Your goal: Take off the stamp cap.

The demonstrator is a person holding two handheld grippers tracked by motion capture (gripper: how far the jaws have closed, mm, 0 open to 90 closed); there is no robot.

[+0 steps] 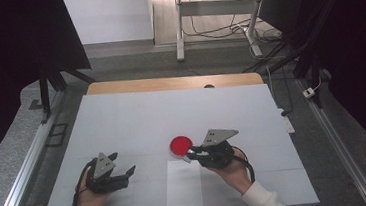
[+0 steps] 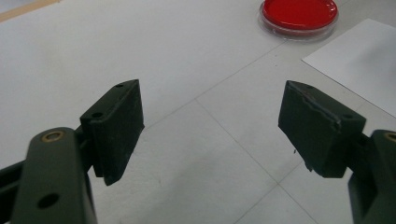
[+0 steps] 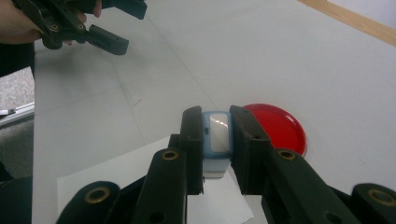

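1. Nearest the lens of the right gripper view are my right gripper's (image 3: pixel 218 140) two black jaws, clamped on a small light-blue stamp (image 3: pixel 217 135) with a pale window on its upper face; it sits squarely between my fingertips, held on both sides.
2. The white table (image 1: pixel 122 118) spreads under both my grippers.
3. A white sheet of paper (image 1: pixel 183 183) lies flat below my right fingertips and the stamp, and off to the right of my left ones.
4. The red round dish (image 3: pixel 280 128), likely an ink pad, rests on the table just past my right fingertips, beside the paper's far edge.
5. My left gripper (image 2: pixel 210 121) hangs over bare table with its jaws spread wide and nothing between them, well apart from the dish (image 2: pixel 299 14).
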